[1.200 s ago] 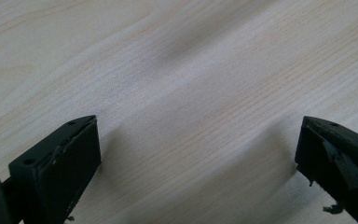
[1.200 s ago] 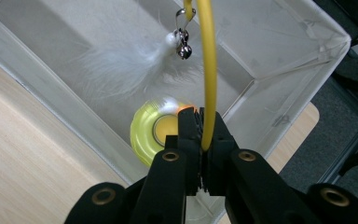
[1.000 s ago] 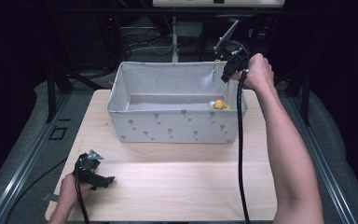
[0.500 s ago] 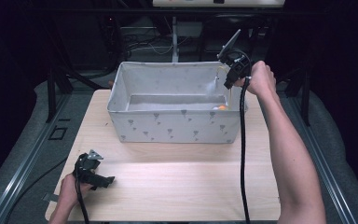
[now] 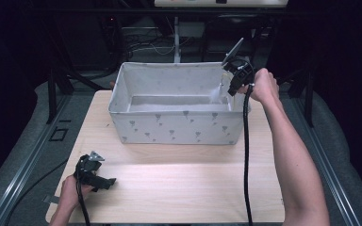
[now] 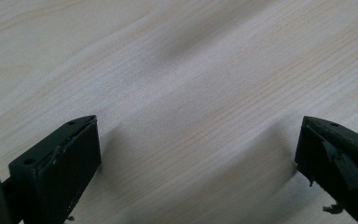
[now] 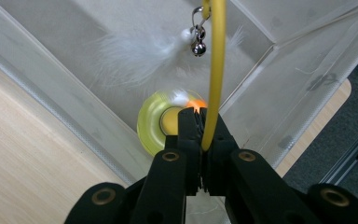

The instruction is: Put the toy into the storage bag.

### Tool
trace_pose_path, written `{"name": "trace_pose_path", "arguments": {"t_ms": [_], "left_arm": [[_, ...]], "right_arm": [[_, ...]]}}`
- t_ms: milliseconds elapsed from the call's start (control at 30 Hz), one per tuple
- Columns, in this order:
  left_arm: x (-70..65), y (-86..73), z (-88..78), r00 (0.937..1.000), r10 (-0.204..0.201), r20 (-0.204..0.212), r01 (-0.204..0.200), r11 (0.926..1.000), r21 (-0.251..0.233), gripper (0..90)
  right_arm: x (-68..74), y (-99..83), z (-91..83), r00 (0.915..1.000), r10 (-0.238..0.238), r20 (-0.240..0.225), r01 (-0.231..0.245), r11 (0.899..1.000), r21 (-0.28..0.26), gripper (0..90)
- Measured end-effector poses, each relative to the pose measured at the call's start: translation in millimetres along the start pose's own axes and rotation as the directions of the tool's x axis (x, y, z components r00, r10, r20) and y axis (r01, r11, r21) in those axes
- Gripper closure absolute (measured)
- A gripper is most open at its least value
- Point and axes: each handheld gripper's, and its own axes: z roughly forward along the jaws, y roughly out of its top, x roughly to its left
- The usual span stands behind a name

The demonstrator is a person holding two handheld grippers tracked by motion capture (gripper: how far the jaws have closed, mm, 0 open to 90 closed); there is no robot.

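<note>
1. Step in hand, as judged: lowering of a cat teaser wand (image 7: pixel 214 70) into the fabric storage bin (image 5: pixel 179 127), at its far right corner.
2. Right gripper (image 7: pixel 200 122): jaws clenched on the wand's yellow rod, which passes up between the pads; white feather (image 7: pixel 135 56) and small bell (image 7: pixel 197 47) dangling beyond the fingertips, inside the bin.
3. Yellow ring-shaped piece (image 7: pixel 154 122) just beyond the jaw tips, above the bin floor.
4. Left gripper (image 6: pixel 196 154): jaws spread wide, empty, resting over the wooden table (image 5: pixel 179 179) near its front left corner.
5. Next move, probably: release of the rod, clear of the bin wall.
</note>
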Motion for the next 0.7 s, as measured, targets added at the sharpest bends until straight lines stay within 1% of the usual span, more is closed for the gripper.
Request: {"name": "trace_pose_path", "arguments": {"t_ms": [67,167,200,333,400,500,700], "left_arm": [[0.2,0.1,0.2,1.0,0.0,0.002,0.0,1.0,0.001,0.1],[-0.1,0.3,0.0,1.0,0.001,0.003,-0.001,1.0,0.001,0.1],[-0.1,0.3,0.1,1.0,0.001,0.003,-0.001,1.0,0.001,0.1],[0.2,0.1,0.1,1.0,0.0,0.003,0.0,1.0,-0.001,0.1],[0.2,0.2,0.0,1.0,0.0,0.003,0.0,1.0,-0.002,0.1],[0.0,0.3,0.2,1.0,0.0,0.004,0.0,1.0,0.0,0.1],[0.2,0.1,0.1,1.0,-0.003,0.002,0.003,1.0,-0.005,0.1]], "right_arm": [[-0.7,-1.8,3.1,1.0,0.004,-0.003,-0.004,1.0,-0.004,88.4],[-1.6,-3.9,6.8,1.0,0.002,0.0,-0.002,1.0,0.015,88.4],[-1.9,-4.8,8.9,1.0,0.001,-0.003,-0.001,1.0,0.01,88.4],[-3.3,-8.9,16.3,0.9999,0.014,-0.01,-0.014,1.0,0.013,88.4],[-4.7,-11.1,19.3,0.9999,0.014,-0.009,-0.014,1.0,0.027,88.4],[-7.5,-15.6,25.9,0.9994,0.027,-0.021,-0.027,0.999,0.034,88.4],[-9.0,-18.6,33.4,0.9987,0.036,-0.036,-0.035,0.998,0.045,88.3]]}}
